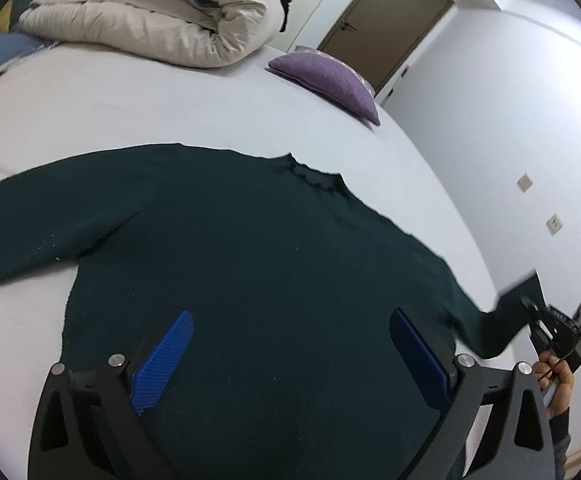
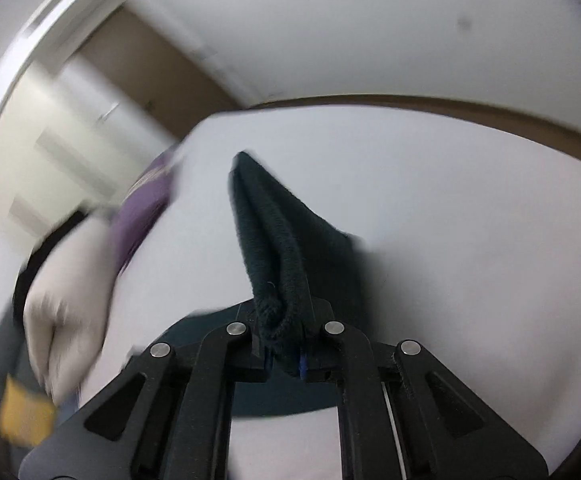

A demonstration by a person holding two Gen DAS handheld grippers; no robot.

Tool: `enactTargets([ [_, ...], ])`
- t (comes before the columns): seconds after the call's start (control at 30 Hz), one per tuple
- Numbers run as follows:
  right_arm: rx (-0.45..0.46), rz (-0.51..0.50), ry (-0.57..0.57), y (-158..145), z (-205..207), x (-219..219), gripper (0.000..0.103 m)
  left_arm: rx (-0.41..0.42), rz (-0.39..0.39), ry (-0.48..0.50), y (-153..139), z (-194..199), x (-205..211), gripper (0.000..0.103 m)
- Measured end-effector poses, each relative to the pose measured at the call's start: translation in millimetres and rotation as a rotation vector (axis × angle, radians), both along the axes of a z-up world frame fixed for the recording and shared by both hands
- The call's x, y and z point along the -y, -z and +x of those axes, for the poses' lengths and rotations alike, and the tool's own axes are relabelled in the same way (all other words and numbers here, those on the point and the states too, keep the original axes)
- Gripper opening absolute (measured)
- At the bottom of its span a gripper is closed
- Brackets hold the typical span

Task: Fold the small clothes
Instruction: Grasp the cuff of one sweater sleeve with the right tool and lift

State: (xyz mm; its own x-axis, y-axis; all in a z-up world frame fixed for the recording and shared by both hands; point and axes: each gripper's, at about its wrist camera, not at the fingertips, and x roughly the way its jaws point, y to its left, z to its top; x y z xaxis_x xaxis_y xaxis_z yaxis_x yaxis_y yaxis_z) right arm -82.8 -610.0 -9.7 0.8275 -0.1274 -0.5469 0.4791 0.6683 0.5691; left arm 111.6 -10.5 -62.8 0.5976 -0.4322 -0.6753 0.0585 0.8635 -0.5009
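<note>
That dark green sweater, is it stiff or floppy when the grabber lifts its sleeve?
Probably floppy: the sweater sleeve cuff folds limply in the shut right gripper. Its knit looks grippy, so slipping seems unlikely. The body would likely drag across the bed.

left hand-held gripper: fingers spread wide | right hand-held gripper: clamped, fabric pinched

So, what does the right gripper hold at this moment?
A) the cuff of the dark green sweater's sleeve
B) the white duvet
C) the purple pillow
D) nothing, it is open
A: the right gripper is shut on the knitted cuff of the dark green sweater, lifted off the bed.
</note>
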Motion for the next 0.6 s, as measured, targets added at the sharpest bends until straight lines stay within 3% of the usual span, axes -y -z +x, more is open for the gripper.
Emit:
enactTargets([
  [0.1, 0.014, -0.119, -0.228, -29.5, 63.4, -95.1, 0.007, -0.002, -0.047, -0.021, 0.6, 4.0, -19.0, 0.096],
  [0.2, 0.003, -0.182, -0.43, -34.4, 119.6, -193.5, 0.007, -0.005, -0.09, -0.041, 1.4, 9.7, -36.9, 0.093],
  [0.3, -0.044, -0.204, -0.558, -7.8, 154.7, -283.5, 0.007, -0.02, -0.119, -0.039, 6.6, 22.3, -44.6, 0.093],
  [0.4, -0.16, -0.221, -0.635, 38.4, 190.2, -335.8, 0.01, -0.045, -0.14, -0.006, 15.9, 37.9, -38.7, 0.093],
  [0.43, -0.196, -0.224, -0.653, 58.4, 187.6, -347.9, 0.018, -0.056, -0.139, 0.007, 19.6, 42.2, -34.2, 0.093],
  [0.47, -0.221, -0.208, -0.69, 75.4, 188.5, -356.3, 0.038, -0.064, -0.142, 0.015, 21.8, 44.2, -29.7, 0.094],
  [0.53, -0.217, -0.128, -0.752, 105.4, 170.9, -362.4, 0.065, -0.084, -0.16, 0.044, 29.4, 52.1, -18.1, 0.094],
  [0.6, -0.176, -0.092, -0.75, 115.2, 155.0, -359.7, 0.066, -0.118, -0.15, 0.065, 39.7, 63.5, -3.1, 0.094],
])
